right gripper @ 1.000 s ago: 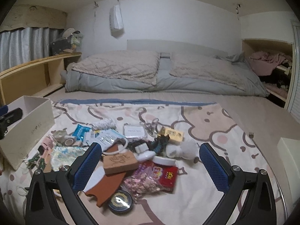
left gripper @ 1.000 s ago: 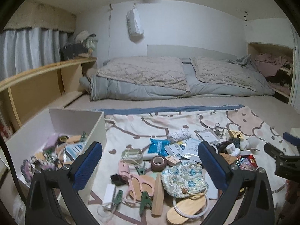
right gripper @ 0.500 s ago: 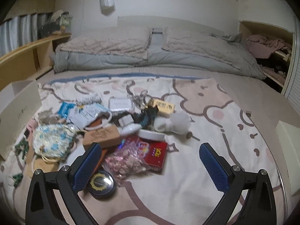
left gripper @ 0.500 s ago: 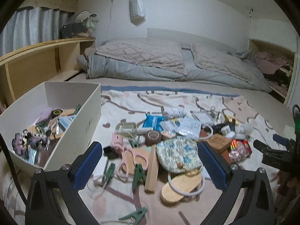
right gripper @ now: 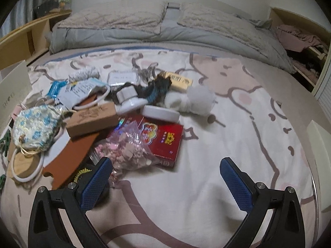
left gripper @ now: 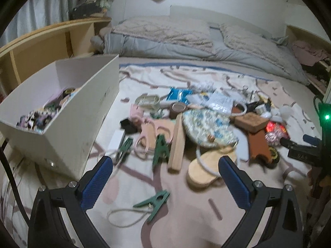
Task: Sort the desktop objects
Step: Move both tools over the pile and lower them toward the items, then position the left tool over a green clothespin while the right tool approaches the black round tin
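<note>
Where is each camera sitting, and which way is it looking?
Left wrist: sits on the left gripper, looking forward over the white box and green clips; its own open blue fingers show, and the right gripper at the edge.
Right wrist: sits on the right gripper, looking at the red packet and blanket; only its open fingers show.
Both see the floral pouch, wooden block and bed.

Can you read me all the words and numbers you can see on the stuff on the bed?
None reads clearly.
Red box: gold and white print, too blurred to read.
Wooden block: dark stamped writing, blurred.
White packet: blue and dark print, too small.
Clear card case: faint lines of text, unreadable.
White storage box: faint marks on its side, unreadable.
Yellow box: dark marks, blurred.
</note>
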Action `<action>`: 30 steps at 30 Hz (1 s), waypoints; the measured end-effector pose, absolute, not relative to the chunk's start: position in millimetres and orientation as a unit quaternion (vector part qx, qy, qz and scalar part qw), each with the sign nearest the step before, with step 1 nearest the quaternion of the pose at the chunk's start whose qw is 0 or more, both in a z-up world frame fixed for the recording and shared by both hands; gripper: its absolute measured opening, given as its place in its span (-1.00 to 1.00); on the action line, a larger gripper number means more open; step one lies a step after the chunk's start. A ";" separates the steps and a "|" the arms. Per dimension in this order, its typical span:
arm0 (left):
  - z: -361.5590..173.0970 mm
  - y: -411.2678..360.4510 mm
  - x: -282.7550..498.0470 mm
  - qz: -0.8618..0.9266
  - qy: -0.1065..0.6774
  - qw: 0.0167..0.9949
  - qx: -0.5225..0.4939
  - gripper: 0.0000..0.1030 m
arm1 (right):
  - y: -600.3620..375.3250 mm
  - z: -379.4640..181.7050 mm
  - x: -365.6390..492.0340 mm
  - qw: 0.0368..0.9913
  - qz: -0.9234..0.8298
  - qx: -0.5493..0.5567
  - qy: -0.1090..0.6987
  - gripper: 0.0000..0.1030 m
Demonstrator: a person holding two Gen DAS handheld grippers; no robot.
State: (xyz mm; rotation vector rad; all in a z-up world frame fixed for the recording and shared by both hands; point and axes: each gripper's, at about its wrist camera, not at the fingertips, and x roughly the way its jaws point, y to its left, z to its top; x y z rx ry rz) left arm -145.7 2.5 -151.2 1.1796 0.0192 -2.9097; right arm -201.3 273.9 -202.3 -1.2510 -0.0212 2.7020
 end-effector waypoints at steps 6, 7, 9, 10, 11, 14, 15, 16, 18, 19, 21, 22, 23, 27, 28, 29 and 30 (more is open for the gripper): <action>-169.8 -2.2 -141.0 -0.912 0.014 0.017 0.409 0.99 | 265.8 -206.2 -208.3 0.063 0.903 -0.425 -0.002 1.00; -173.1 -2.9 -140.7 -0.909 0.018 0.017 0.416 0.99 | 264.1 -207.4 -209.8 0.057 0.902 -0.428 -0.001 1.00; -180.0 -5.7 -140.5 -0.902 0.029 0.018 0.431 0.99 | 259.9 -210.5 -213.8 0.047 0.900 -0.433 -0.001 1.00; -183.3 -7.6 -140.0 -0.898 0.033 0.021 0.437 0.99 | 258.1 -212.0 -215.6 0.046 0.899 -0.435 -0.003 1.00; -185.8 -9.4 -139.5 -0.896 0.035 0.025 0.442 0.99 | 256.4 -213.3 -217.6 0.043 0.899 -0.435 -0.005 1.00; -193.7 -14.4 -139.0 -0.889 0.039 0.038 0.455 0.99 | 254.0 -215.5 -223.8 0.039 0.898 -0.438 0.002 1.00; -196.8 -16.3 -138.9 -0.886 0.042 0.041 0.460 0.99 | 253.8 -217.1 -226.0 0.039 0.897 -0.440 0.005 1.00; -198.9 -17.7 -138.6 -0.884 0.044 0.044 0.464 0.99 | 253.5 -218.9 -227.8 0.038 0.896 -0.443 0.007 1.00; -204.0 -19.1 -138.3 -0.879 0.043 0.049 0.472 0.99 | 254.4 -221.2 -229.5 0.040 0.894 -0.446 0.009 1.00; -206.4 -19.0 -138.4 -0.877 0.038 0.052 0.475 0.99 | 255.4 -221.5 -229.2 0.038 0.894 -0.446 0.012 1.00; -209.7 -17.0 -137.5 -0.876 0.026 0.053 0.478 0.99 | 257.5 -222.5 -228.4 0.033 0.892 -0.451 0.020 1.00; -210.9 -15.8 -137.3 -0.876 0.019 0.054 0.479 0.99 | 259.0 -223.6 -227.6 0.030 0.890 -0.454 0.027 1.00; -211.9 -14.2 -136.8 -0.876 0.012 0.054 0.478 0.99 | 260.3 -224.3 -226.3 0.027 0.888 -0.457 0.032 1.00; -213.6 -14.9 -134.3 -0.879 0.010 0.055 0.474 0.99 | 260.8 -224.2 -217.1 0.022 0.887 -0.460 0.033 1.00; -213.9 -16.2 -133.9 -0.879 0.014 0.054 0.474 0.99 | 260.6 -224.1 -214.8 0.021 0.887 -0.461 0.031 1.00; -214.4 -16.8 -133.7 -0.879 0.016 0.053 0.474 0.99 | 260.6 -223.7 -212.1 0.021 0.886 -0.461 0.031 1.00; -215.2 -16.9 -134.0 -0.879 0.017 0.053 0.474 1.00 | 260.7 -223.3 -209.2 0.020 0.886 -0.462 0.031 1.00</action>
